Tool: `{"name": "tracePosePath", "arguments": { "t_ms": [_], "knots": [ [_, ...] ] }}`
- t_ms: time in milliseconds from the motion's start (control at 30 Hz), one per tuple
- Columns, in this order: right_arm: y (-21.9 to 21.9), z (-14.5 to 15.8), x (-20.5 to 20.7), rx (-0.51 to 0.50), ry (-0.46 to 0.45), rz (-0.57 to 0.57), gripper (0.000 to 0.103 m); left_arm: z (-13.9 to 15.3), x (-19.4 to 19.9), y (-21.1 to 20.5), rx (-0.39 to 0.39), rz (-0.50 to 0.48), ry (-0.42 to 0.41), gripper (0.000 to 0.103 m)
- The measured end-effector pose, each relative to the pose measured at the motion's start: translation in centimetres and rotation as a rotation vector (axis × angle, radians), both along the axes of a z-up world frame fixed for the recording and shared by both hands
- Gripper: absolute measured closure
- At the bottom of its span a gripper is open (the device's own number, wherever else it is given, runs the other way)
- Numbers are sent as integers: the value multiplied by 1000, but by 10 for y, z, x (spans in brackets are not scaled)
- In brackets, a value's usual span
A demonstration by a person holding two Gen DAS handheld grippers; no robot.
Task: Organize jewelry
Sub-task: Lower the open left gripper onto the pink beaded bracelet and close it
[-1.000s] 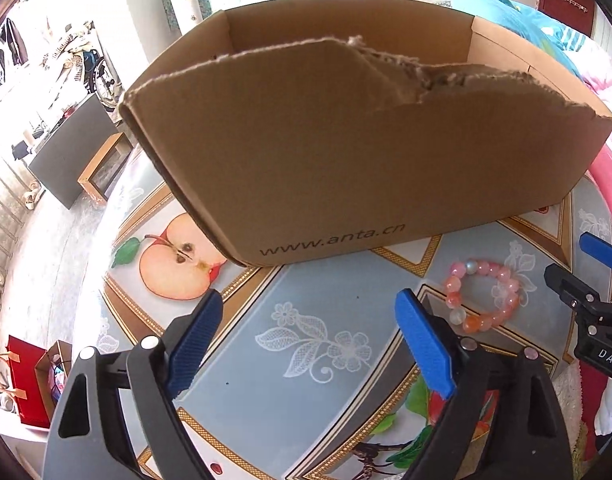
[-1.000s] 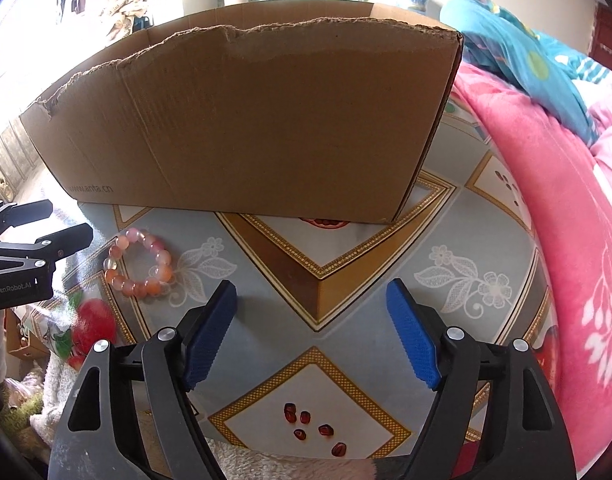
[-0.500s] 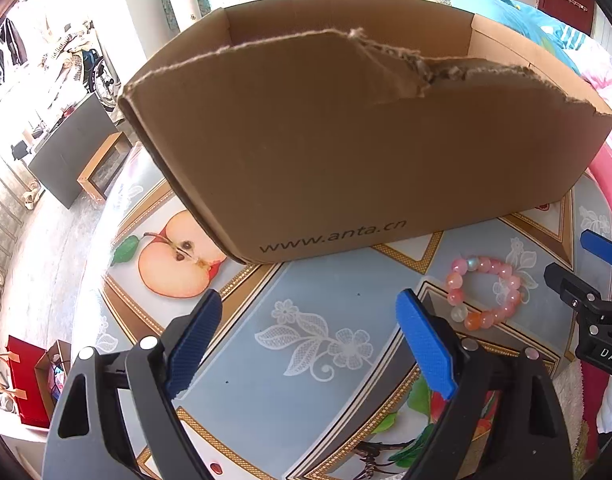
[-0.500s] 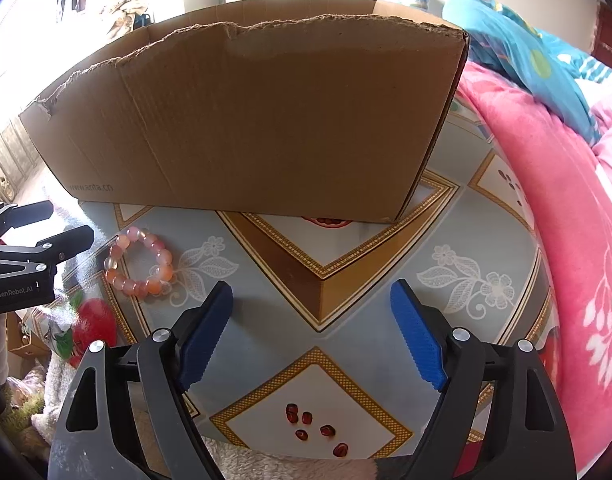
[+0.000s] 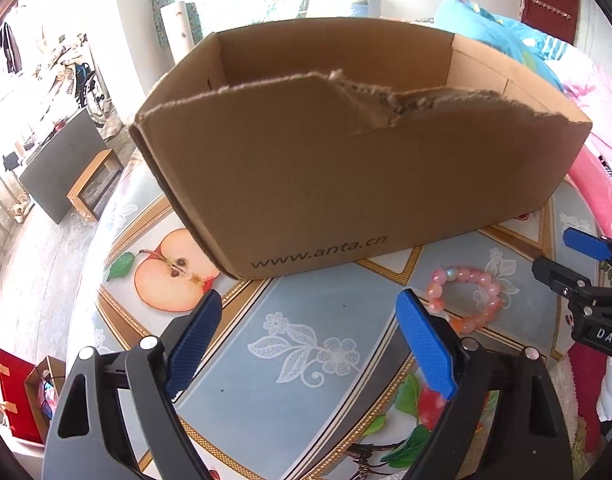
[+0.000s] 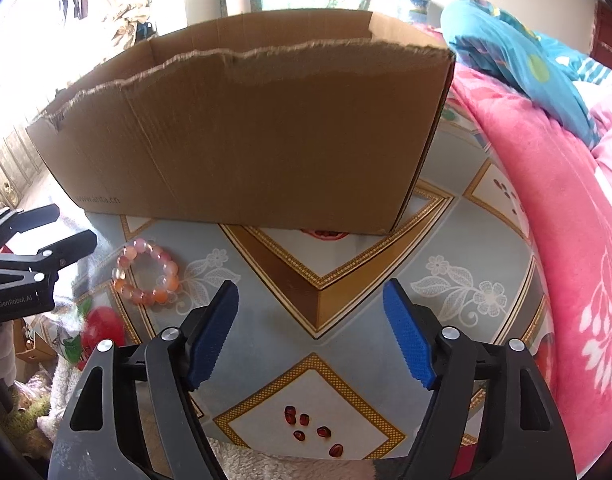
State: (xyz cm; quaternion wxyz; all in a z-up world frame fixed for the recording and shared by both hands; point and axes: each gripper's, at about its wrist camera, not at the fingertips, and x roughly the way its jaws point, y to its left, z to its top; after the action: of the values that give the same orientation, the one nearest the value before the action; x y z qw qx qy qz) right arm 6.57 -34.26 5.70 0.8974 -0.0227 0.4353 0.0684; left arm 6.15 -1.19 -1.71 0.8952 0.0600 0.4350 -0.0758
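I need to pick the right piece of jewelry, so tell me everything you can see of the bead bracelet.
The bead bracelet is a closed loop of round, glossy, translucent beads, pink shading to orange, with one pale bead. It lies flat on the patterned tablecloth, in front of the cardboard box and apart from it. Nothing grips it: it sits between the two grippers, outside the open jaws of both the left gripper and the right gripper.
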Motion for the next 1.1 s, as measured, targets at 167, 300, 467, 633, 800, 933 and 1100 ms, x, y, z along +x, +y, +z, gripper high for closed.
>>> {"name": "tracePosePath", "arguments": {
  "t_ms": [167, 300, 467, 633, 800, 933, 1100],
  "knots": [
    [5, 14, -5, 141, -23, 90, 47, 9, -15, -16, -57, -151, -77, 20],
    [19, 11, -4, 200, 22, 162, 58, 8, -21, -32, -92, -258, -79, 35],
    [30, 2, 4, 232, 77, 195, 69, 2, -20, -42, -102, -321, -60, 59],
    [39, 0, 9, 242, 98, 222, 70, -6, -14, -45, -94, -343, -37, 74],
    [53, -5, 8, 220, 108, 233, 77, -12, -10, -44, -83, -358, -18, 77],
    [59, -9, 7, 207, 109, 229, 84, -17, -7, -44, -68, -362, -5, 82],
    [61, -12, 3, 204, 115, 236, 95, -17, -7, -46, -59, -373, -11, 83]
  ]
}}
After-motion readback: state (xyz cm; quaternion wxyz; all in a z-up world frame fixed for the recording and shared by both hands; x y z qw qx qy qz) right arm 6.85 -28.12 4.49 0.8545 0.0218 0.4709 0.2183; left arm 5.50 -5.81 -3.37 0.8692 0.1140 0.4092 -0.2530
